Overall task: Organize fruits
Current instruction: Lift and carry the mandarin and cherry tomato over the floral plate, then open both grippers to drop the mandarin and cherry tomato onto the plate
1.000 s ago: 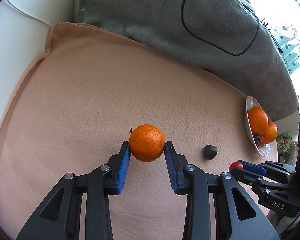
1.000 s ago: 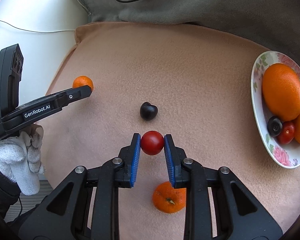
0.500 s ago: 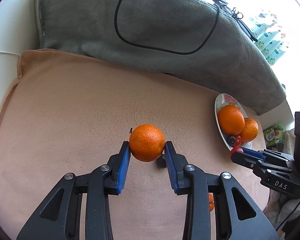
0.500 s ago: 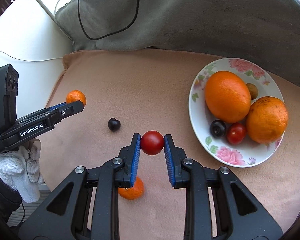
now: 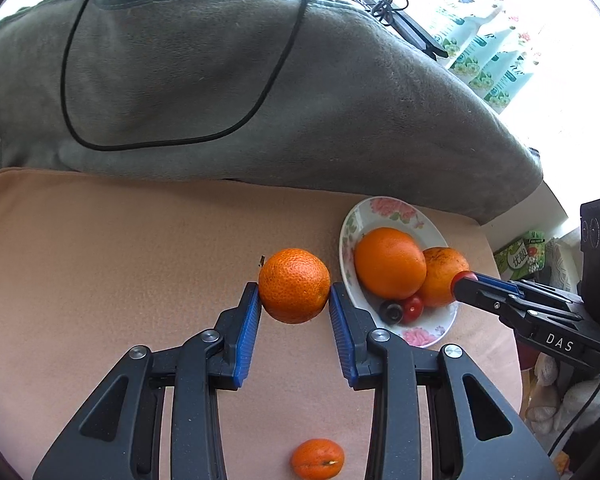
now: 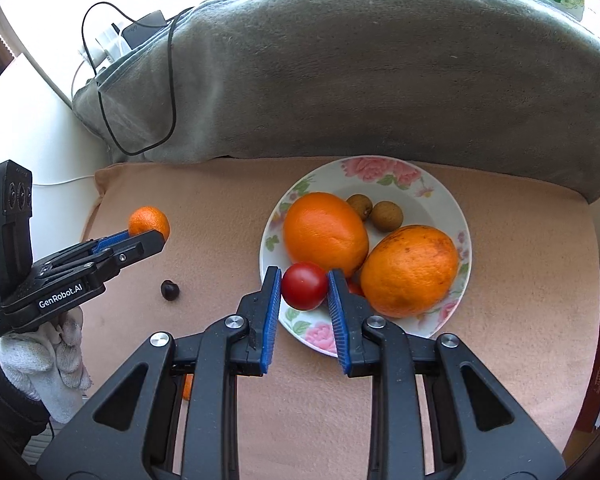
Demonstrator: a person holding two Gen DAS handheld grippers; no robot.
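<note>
My left gripper [image 5: 294, 312] is shut on a small orange mandarin [image 5: 294, 285], held in the air just left of the flowered plate [image 5: 384, 210]. My right gripper [image 6: 304, 294] is shut on a red cherry tomato [image 6: 304, 285], hanging over the near left rim of the plate [image 6: 432, 196]. On the plate lie two big oranges [image 6: 325, 233], two brown longans [image 6: 386, 214], a dark cherry [image 5: 391, 311] and a small tomato [image 5: 413, 307]. Another mandarin [image 5: 317, 459] and a dark cherry [image 6: 169, 290] lie on the peach blanket.
A grey blanket [image 6: 380, 72] with a black cable [image 5: 276, 68] is bunched along the back edge. Bottles [image 5: 496, 64] stand on the bright sill behind. A gloved hand [image 6: 40, 356] holds the left gripper. The peach blanket [image 5: 100, 260] stretches to the left.
Both grippers have travelled right toward the plate and risen a little, each keeping its fruit. The plate now sits right beside the mandarin and under the tomato.
</note>
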